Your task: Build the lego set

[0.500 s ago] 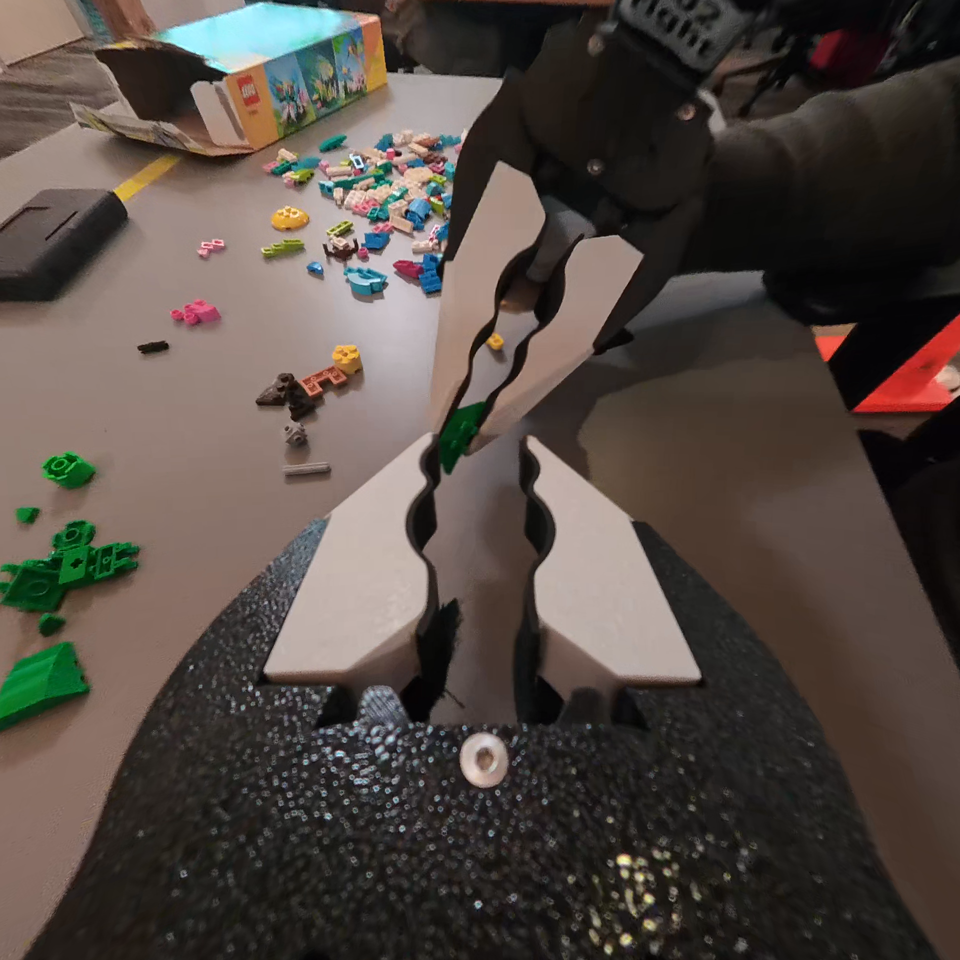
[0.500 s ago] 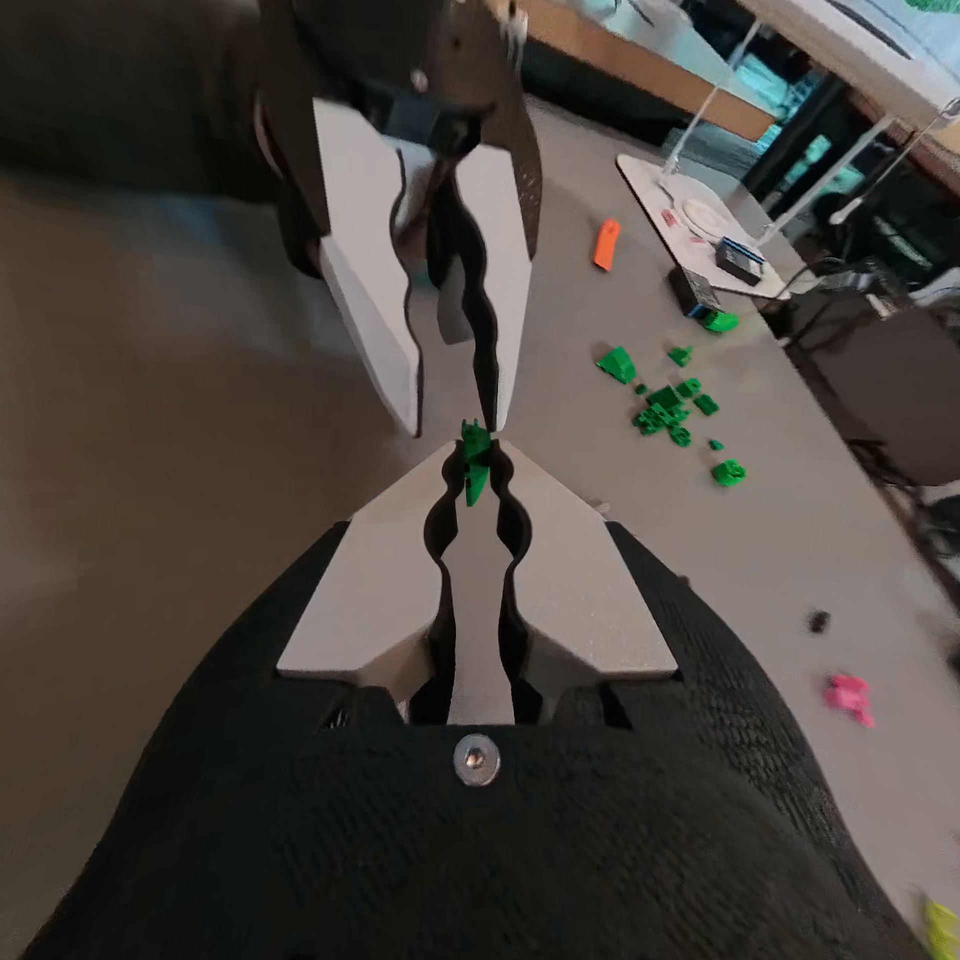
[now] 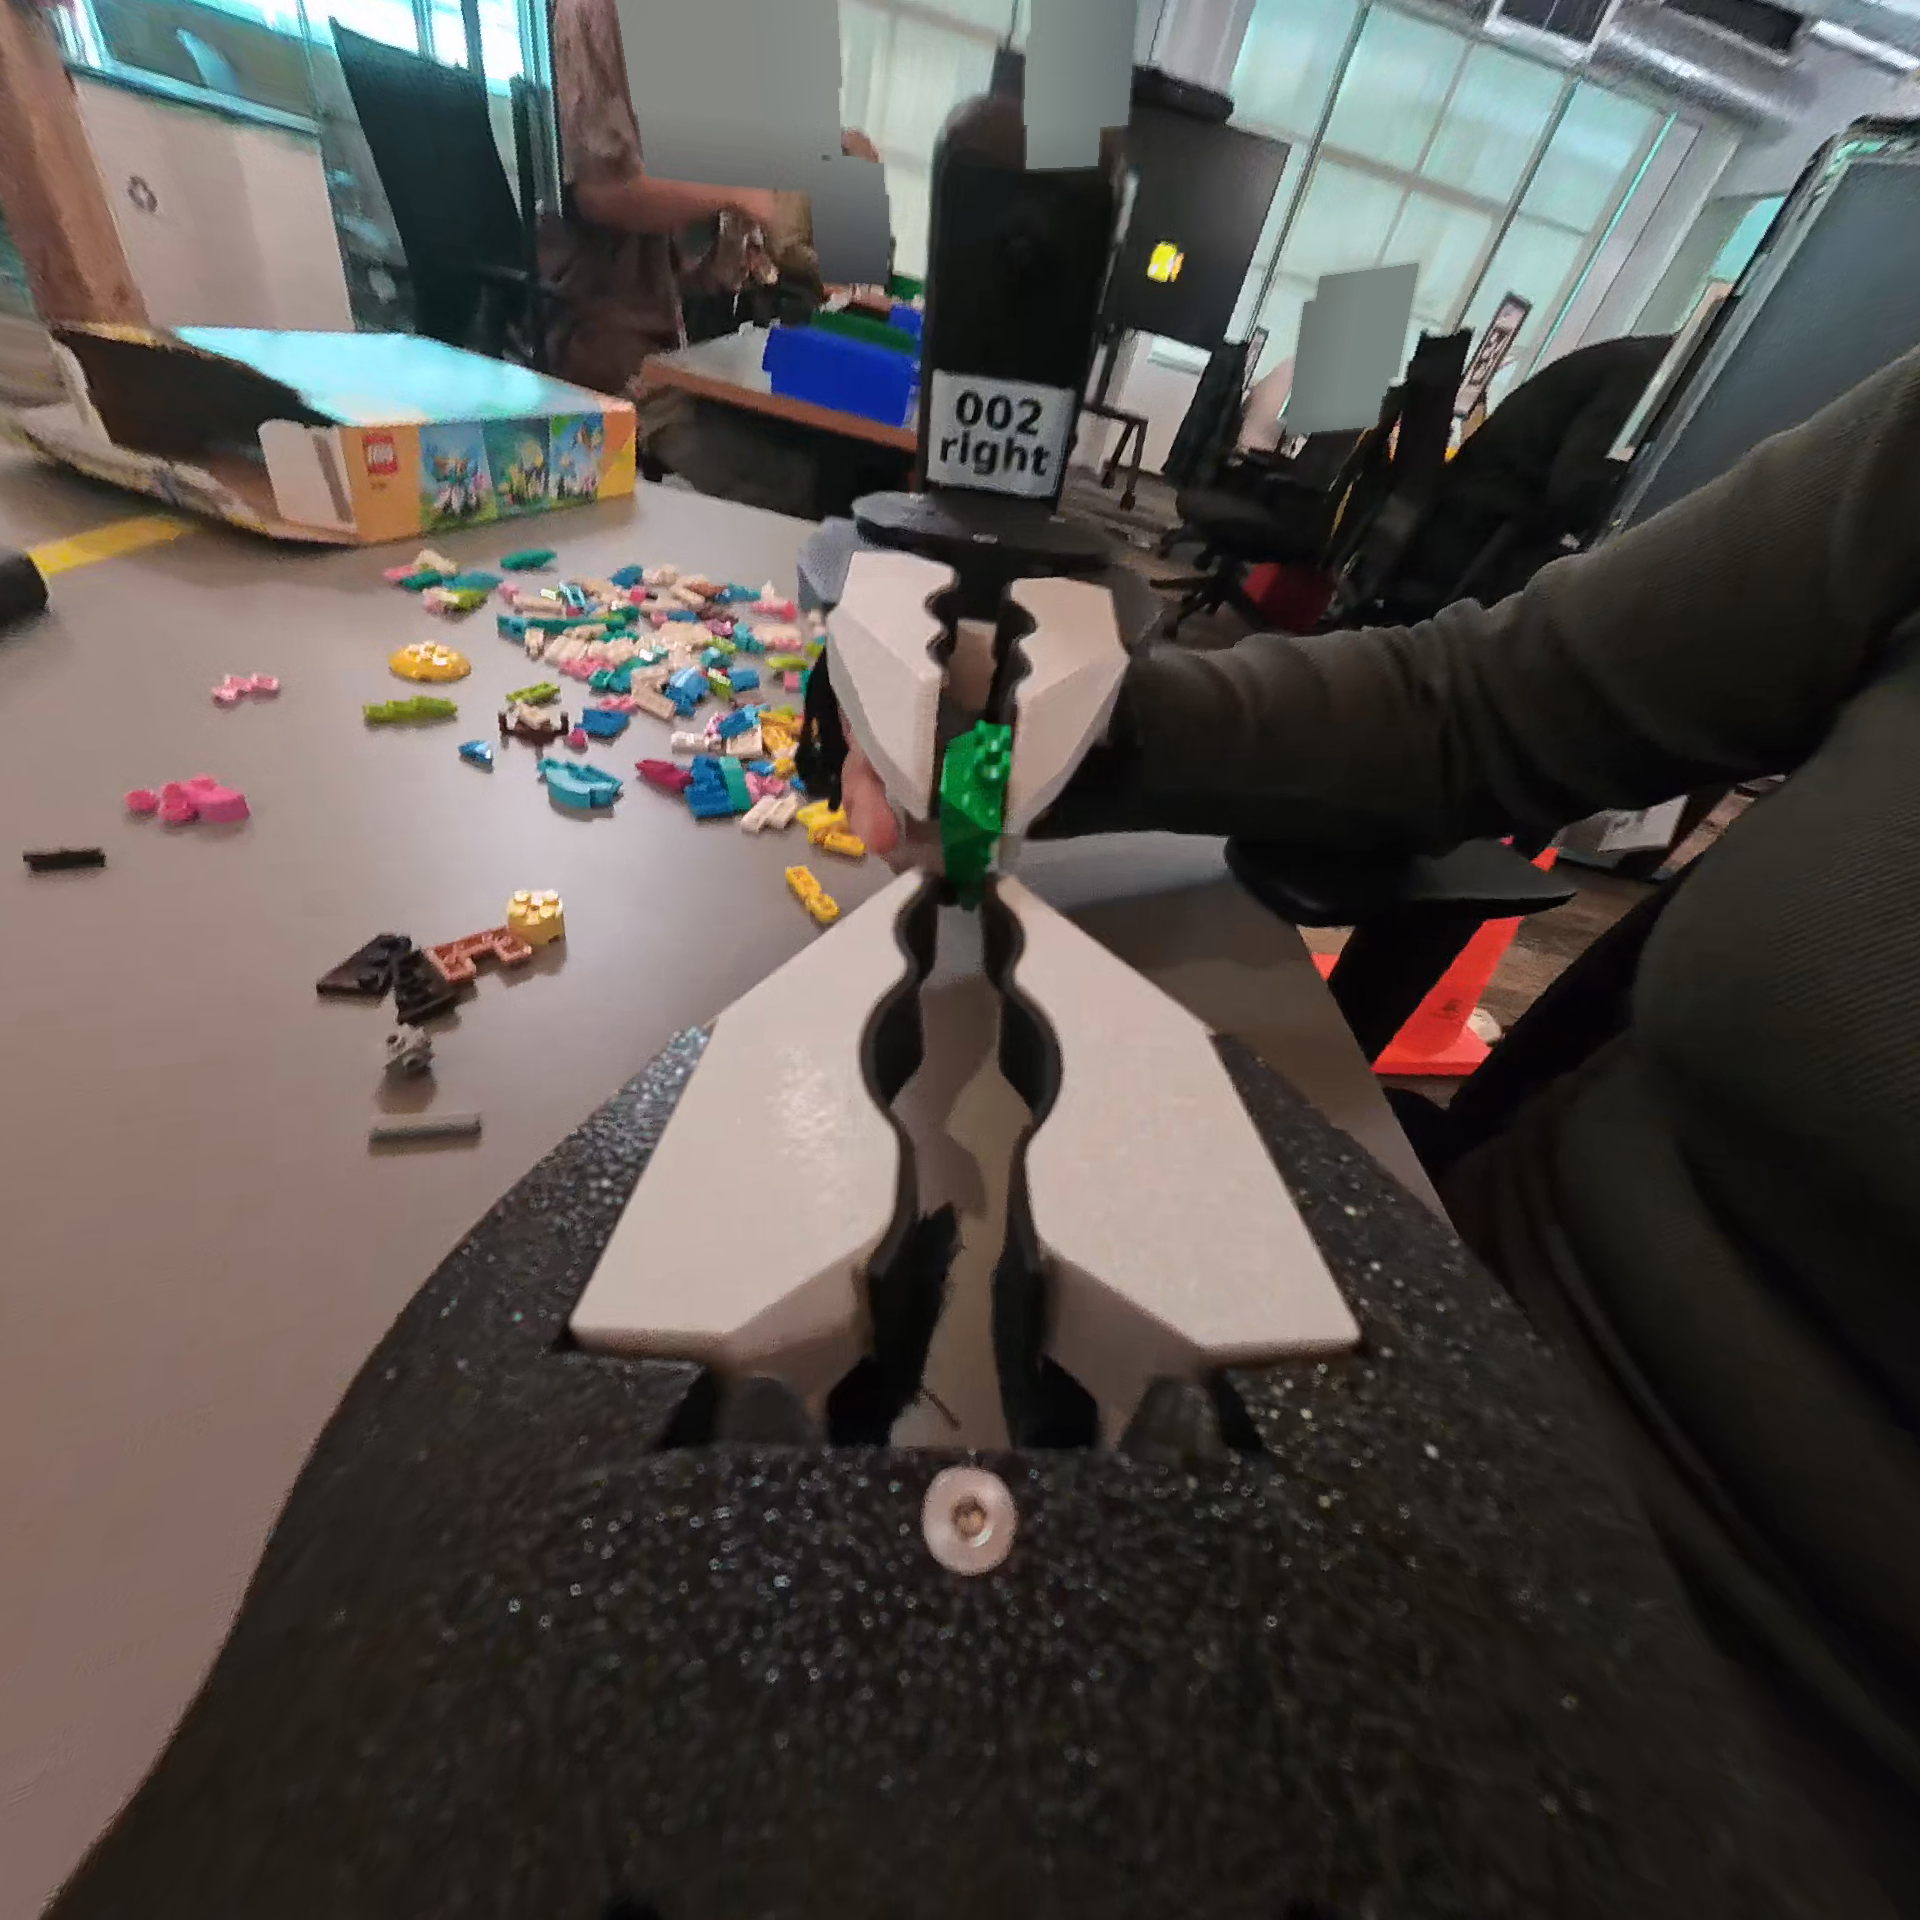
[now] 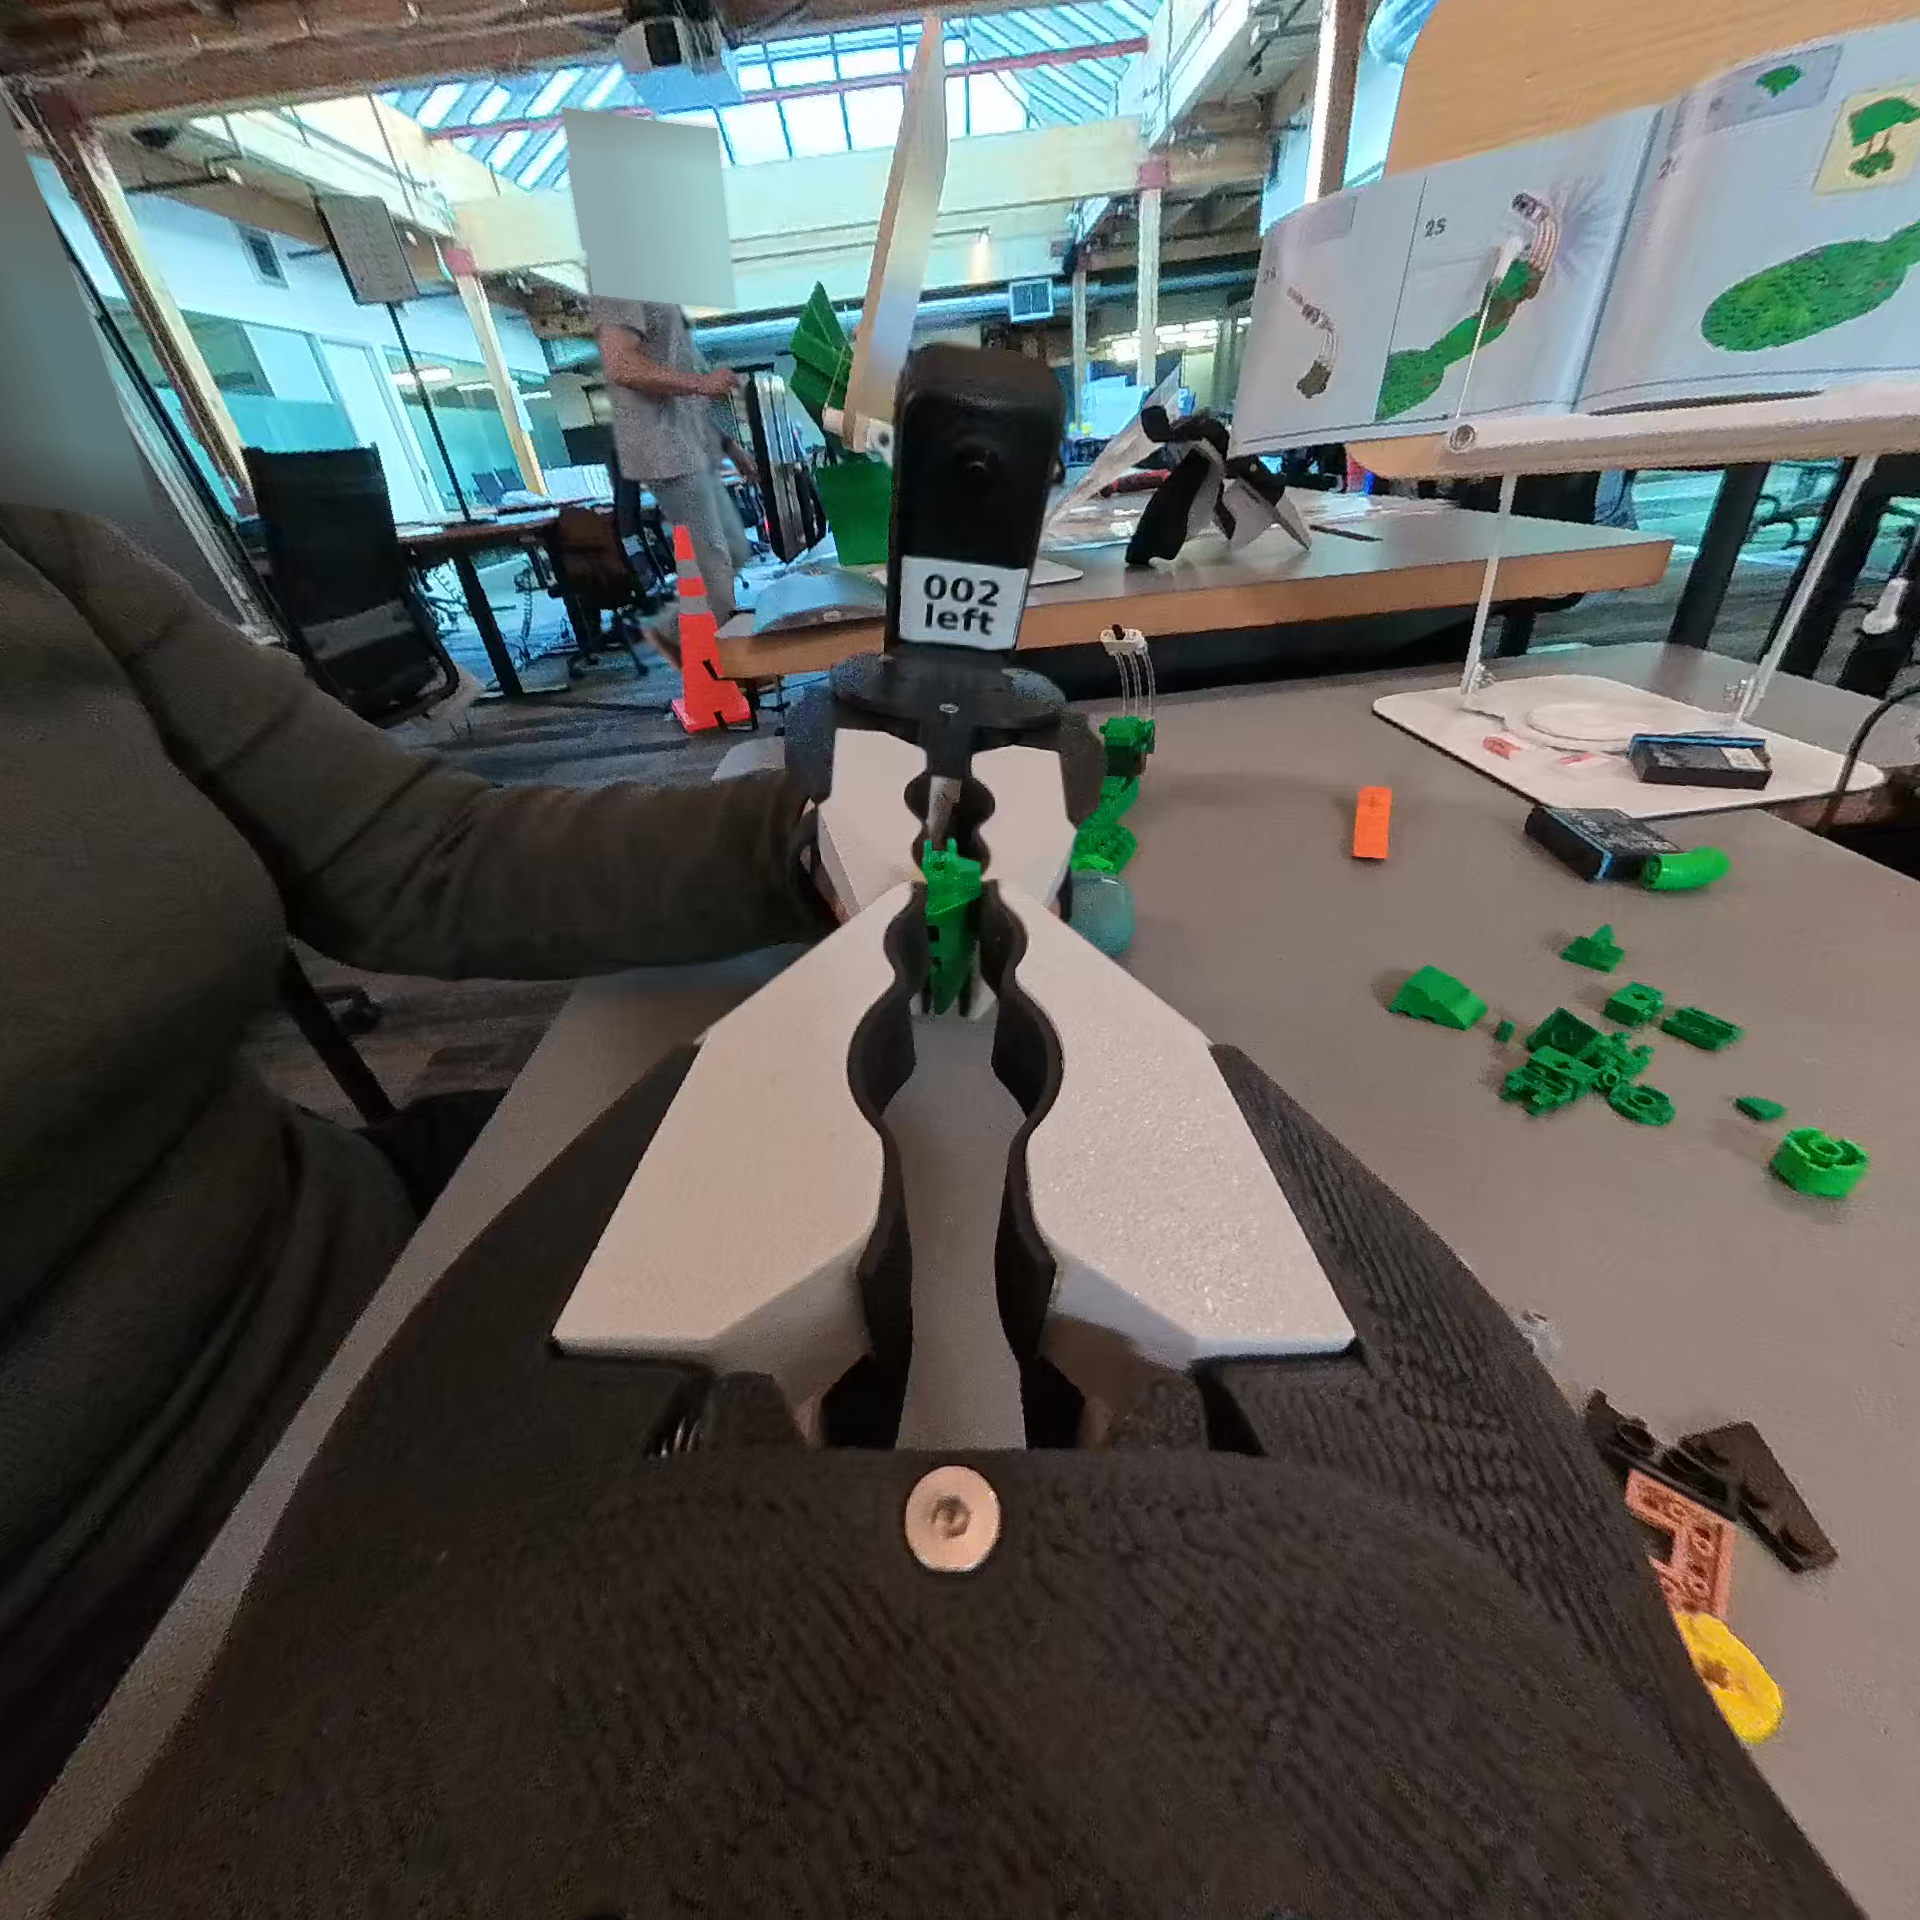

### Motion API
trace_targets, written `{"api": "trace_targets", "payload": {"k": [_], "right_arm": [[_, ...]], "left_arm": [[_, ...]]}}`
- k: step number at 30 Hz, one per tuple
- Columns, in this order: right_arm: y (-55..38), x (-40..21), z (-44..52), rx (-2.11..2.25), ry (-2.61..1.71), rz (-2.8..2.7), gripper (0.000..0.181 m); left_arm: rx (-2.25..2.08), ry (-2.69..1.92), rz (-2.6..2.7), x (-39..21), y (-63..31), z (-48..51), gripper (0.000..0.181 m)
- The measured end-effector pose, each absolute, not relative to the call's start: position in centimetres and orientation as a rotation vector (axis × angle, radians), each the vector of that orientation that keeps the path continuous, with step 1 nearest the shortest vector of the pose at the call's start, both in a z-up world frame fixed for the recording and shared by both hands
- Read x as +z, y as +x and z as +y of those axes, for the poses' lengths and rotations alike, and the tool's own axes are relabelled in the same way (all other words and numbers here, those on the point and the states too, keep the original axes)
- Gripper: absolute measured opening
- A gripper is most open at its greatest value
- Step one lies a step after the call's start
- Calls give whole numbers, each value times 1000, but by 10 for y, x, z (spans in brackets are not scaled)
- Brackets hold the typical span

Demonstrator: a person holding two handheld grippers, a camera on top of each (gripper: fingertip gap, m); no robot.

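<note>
- Up close, the left gripper (image 3: 961,896) is pinching the green lego piece (image 3: 974,805) at its lower end.
- Opposite, the right gripper (image 3: 971,831) is clamping it above the table (image 3: 260,1195).
- Judging so, joining is underway; next calls for pressing squarely.

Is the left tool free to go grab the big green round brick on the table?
Probably not yet: the left tool looks shut on the small green brick piece, so it's busy. The round green brick lies uncovered.
</note>
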State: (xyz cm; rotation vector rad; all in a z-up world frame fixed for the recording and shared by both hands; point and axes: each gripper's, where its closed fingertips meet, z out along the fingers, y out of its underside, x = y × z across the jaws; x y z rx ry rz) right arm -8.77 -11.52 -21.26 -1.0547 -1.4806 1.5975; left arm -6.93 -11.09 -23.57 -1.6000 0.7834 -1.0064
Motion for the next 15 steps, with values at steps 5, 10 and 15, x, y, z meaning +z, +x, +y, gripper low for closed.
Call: {"api": "trace_targets", "payload": {"k": [5, 10, 15], "right_arm": [[-85, -207, -115, 1649, -1048, -1443, 8], [-84, -203, -118, 1672, -1025, -1409, 8], [-86, -208, -116, 1588, -1043, -1433, 37]], "left_arm": [[-1027, -1530, 749, -227, -64, -110, 4], [-1025, -1491, 744, -223, -59, -110, 4], [-1043, -1505, 699, -221, -64, -106, 3]]}}
